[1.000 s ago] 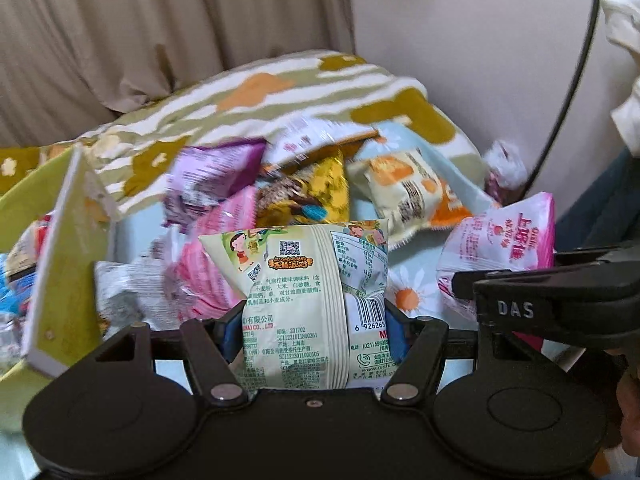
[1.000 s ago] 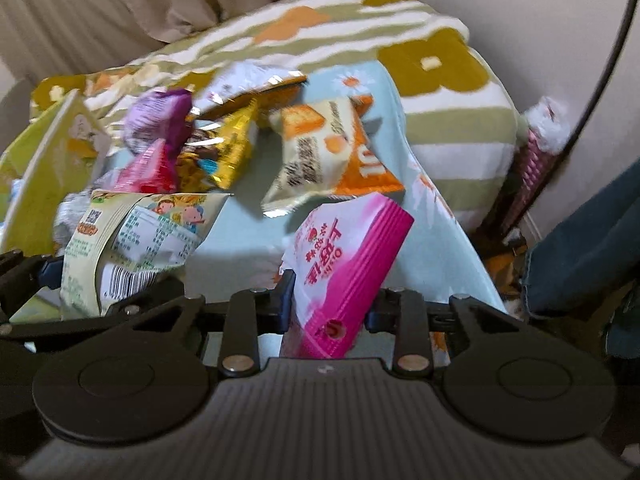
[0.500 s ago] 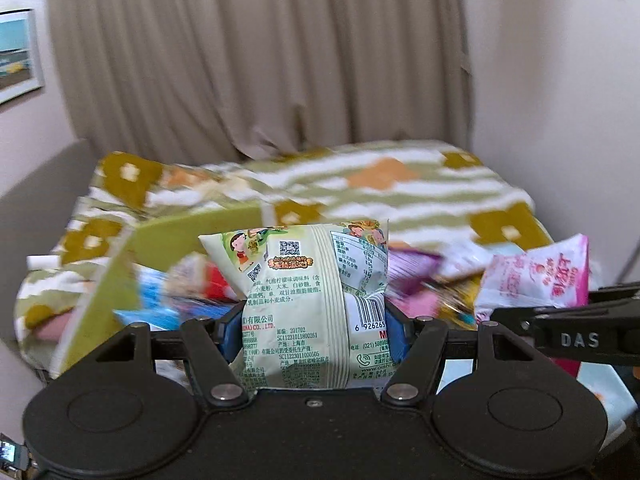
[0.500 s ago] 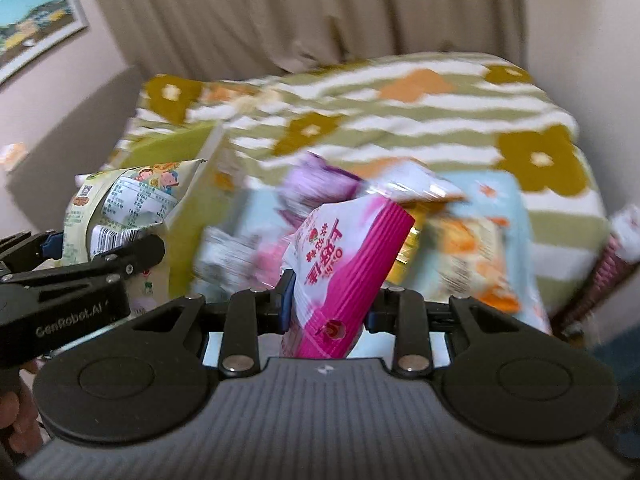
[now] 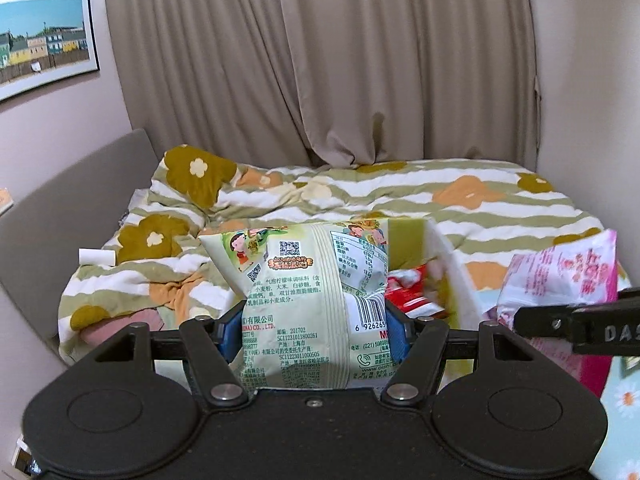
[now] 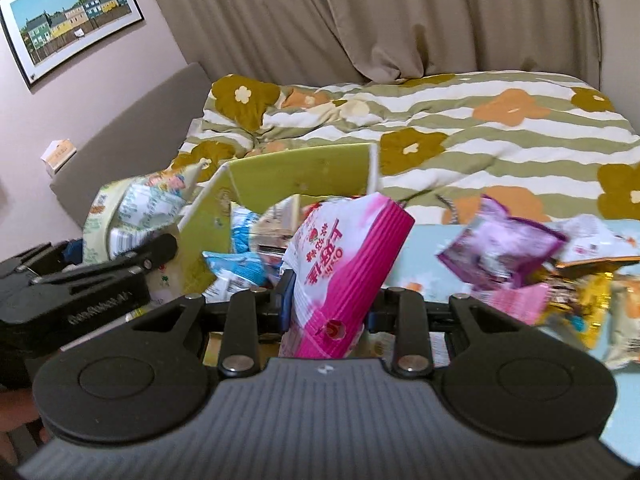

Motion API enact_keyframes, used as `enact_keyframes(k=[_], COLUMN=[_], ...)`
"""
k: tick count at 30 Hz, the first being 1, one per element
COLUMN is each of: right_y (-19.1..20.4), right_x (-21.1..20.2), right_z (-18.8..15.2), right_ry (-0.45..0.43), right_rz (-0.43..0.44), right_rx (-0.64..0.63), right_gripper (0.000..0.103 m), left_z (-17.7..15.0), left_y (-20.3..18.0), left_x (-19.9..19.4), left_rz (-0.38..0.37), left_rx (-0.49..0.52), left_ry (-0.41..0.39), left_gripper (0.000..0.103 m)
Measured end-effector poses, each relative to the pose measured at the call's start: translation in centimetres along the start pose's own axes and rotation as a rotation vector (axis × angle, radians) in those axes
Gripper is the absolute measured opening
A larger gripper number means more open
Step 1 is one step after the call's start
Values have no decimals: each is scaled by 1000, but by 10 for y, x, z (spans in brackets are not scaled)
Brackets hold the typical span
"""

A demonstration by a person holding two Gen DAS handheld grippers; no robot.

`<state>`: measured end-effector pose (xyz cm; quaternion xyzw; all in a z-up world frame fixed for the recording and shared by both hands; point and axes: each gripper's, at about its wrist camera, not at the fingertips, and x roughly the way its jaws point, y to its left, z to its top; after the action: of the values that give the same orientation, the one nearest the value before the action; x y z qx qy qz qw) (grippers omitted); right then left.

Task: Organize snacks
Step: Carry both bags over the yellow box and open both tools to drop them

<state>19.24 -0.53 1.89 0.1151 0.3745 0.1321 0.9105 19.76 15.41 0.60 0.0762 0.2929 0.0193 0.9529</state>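
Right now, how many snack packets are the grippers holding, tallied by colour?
Pale green packet, in the left gripper: 1
Pink packet, in the right gripper: 1
Total: 2

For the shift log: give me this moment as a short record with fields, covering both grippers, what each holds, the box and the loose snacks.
left gripper: shut on pale green snack bag
right gripper: shut on pink snack bag
green box: open, on the bed, packets already inside
box position: ahead of both grippers
loose snacks: purple packet and others lie right of the box
bedding: striped floral quilt
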Motion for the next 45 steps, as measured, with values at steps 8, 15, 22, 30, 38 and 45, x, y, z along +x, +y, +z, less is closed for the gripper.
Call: enact_keyframes(k=[8, 15, 22, 30, 38, 45], right_y=[43, 55, 65, 73, 69, 64], right_x=[42, 57, 58, 63, 70, 60], right_z=[-5, -18, -24, -21, -23, -30], right_ry=[41, 69, 73, 82, 85, 43], right_rz=[-57, -96, -123, -127, -112, -99], right_rx=[0, 22, 20, 25, 24, 13], right_gripper=[47, 47, 47, 48, 103, 103], left_z=[-24, -41, -47, -45, -47, -52], left_y=[29, 47, 71, 77, 76, 68], left_x=[33, 20, 13, 10, 8, 1], left_rz=[-56, -97, -111, -97, -58, -47], left_rx=[25, 15, -51, -60, -82, -82], left_ry=[40, 54, 64, 59, 85, 100], left_gripper=[101, 102, 102, 102, 102, 102])
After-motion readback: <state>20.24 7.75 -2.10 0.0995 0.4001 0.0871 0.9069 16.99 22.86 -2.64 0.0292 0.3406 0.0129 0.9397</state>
